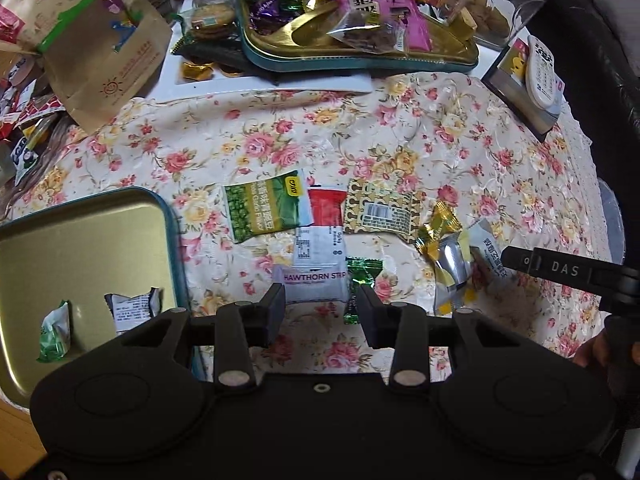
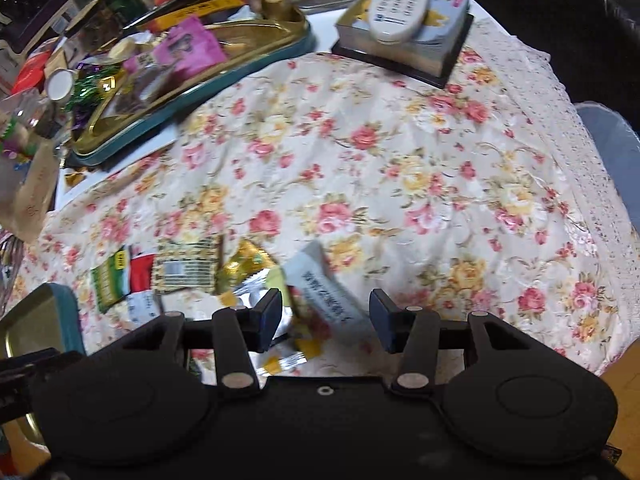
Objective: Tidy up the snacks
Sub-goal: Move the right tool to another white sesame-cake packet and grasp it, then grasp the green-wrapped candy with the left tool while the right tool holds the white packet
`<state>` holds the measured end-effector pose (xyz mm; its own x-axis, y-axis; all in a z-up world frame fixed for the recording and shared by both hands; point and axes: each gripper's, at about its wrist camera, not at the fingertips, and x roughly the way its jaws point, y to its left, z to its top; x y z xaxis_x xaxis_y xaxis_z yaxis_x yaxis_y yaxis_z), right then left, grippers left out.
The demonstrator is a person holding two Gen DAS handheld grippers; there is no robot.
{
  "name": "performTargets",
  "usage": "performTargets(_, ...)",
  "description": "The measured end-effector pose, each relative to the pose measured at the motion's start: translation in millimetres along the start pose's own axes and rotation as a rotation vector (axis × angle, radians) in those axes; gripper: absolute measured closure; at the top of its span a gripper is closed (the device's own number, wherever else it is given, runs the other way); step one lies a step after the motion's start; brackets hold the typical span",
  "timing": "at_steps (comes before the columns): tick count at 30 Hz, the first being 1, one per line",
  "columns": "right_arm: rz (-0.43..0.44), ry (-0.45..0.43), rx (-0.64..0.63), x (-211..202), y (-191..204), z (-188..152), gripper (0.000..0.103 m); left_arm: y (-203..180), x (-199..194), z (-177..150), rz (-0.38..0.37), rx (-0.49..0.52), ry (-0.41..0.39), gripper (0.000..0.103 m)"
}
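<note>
Loose snacks (image 1: 320, 220) clustered on floral cloth (image 1: 400, 140) beside tin tray (image 1: 80, 240), likely their destination; left gripper (image 1: 320, 304) and right gripper (image 2: 324, 316) both agape, empty, poised above 2 packets.

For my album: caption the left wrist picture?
Open hand-held gripper above hawthorn strip packet on flowered tablecloth.
</note>
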<state>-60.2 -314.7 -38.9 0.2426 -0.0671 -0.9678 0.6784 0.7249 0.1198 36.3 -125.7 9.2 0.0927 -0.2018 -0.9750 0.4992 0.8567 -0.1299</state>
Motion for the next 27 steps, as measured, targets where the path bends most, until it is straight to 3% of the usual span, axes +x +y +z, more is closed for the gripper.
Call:
performTargets(16,-0.015,0.023,-0.066,36.9,9.9,-5.2,0.053,-0.9,6.1,8.4,-0.033,-0.040,0.032,0.055)
performTargets(18,-0.031,0.023,-0.090,41.7,13.1,-6.5,0.057,0.6,6.0,10.1,-0.035,-0.051,0.033,0.055)
performTargets(22,-0.061,0.035,-0.124,47.3,15.4,-8.4,0.079,3.8,4.2,15.2,-0.045,-0.075,0.023,0.055)
performTargets(27,-0.063,0.017,-0.078,40.3,5.3,-4.7,0.081,6.2,-0.3,24.5,-0.044,-0.100,-0.008,0.055)
